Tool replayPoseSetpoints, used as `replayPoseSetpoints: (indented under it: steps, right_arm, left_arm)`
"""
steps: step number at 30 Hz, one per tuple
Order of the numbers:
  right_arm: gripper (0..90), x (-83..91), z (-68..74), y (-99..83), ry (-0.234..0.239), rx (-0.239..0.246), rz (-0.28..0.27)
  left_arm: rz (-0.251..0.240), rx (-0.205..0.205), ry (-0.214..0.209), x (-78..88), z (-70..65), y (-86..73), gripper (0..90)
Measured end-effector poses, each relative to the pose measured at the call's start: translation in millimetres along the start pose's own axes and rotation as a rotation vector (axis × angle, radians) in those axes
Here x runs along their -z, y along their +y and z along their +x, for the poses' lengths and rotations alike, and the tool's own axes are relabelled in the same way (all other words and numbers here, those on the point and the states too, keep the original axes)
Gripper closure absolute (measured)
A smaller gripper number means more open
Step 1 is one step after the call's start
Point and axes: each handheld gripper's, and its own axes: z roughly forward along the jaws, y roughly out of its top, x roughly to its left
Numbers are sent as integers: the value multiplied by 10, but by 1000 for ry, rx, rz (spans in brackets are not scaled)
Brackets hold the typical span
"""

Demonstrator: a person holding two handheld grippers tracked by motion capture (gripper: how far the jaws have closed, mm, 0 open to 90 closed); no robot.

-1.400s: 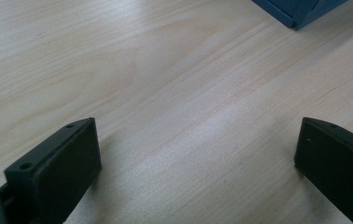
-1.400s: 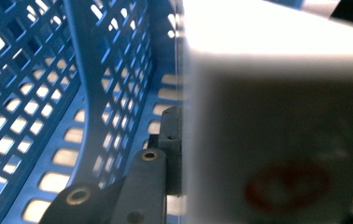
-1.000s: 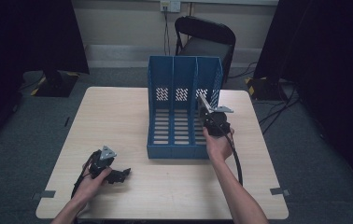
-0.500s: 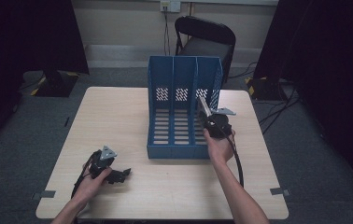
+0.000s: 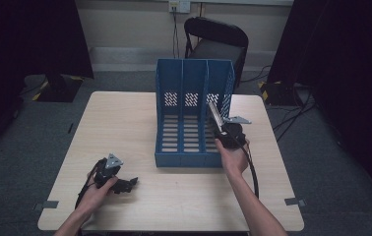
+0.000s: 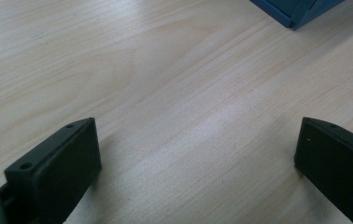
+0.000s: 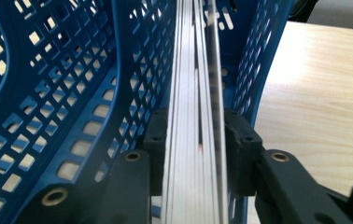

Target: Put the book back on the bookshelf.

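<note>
The desk (image 5: 125,123) is pale wood. Just ahead of the right tongs (image 5: 217,124) on it stands a blue file rack (image 5: 194,83) with three compartments, its tall perforated back wall on the side far from the person and its low open front facing them. The left tongs (image 5: 130,183) lie well apart from it, near the front left of the desk, with a corner of the rack (image 6: 300,11) beyond their tips in the left gripper view.

A thin stack of paper sheets (image 5: 214,114) stands on edge in the rack's right compartment, directly between the jaws of the right tongs. In the right gripper view the stack (image 7: 195,154) is seen edge-on: its long axis runs straight away from the tongs, along the compartment toward the perforated back wall, and its flat faces are turned toward the two jaws. In the high view it tilts, its far end raised toward the back wall.

The right tongs (image 7: 195,144) have just been opening, the stack between them; the jaws sit close against its two faces, and whether they press on it cannot be told.

The left tongs (image 6: 195,154) are spread wide, low over bare desk with nothing between the jaws, held in the person's left hand (image 5: 95,191).
</note>
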Motion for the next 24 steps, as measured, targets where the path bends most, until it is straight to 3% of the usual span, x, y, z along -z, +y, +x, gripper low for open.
replayPoseSetpoints:
  steps: [5, 7, 16, 19, 24]
  right_arm:
    - [753, -5, -31, 9, -30, -10, -3]
    - [760, -10, -33, 9, -47, -26, -7]
    - [765, -57, 88, 28, -123, -15, -30]
    - [765, -70, 81, 43, -146, -28, -37]
    - [766, -72, 35, 44, -177, -92, -64]
  left_arm:
    - [0, 1, 0, 0, 0, 0, 0]
    - [0, 0, 0, 0, 0, 0, 0]
    - [1, 0, 0, 0, 0, 0, 0]
    - [1, 0, 0, 0, 0, 0, 0]
    - [0, 0, 0, 0, 0, 0, 0]
